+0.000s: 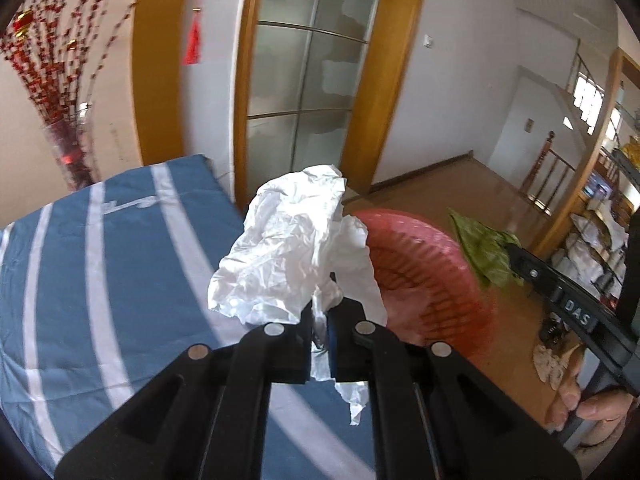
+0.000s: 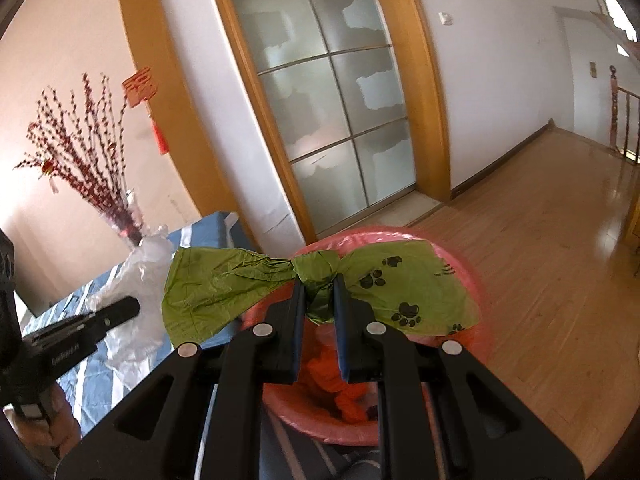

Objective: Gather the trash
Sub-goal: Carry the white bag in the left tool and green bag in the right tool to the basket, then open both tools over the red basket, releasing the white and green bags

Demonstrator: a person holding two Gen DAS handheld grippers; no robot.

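Green bag (image 2: pixel 256 280) crosswise, over pink bin (image 2: pixel 472 276)

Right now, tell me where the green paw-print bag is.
The green paw-print bag is pinched at its knot in the right tongs, held over the pink basket, right of the white plastic bag.
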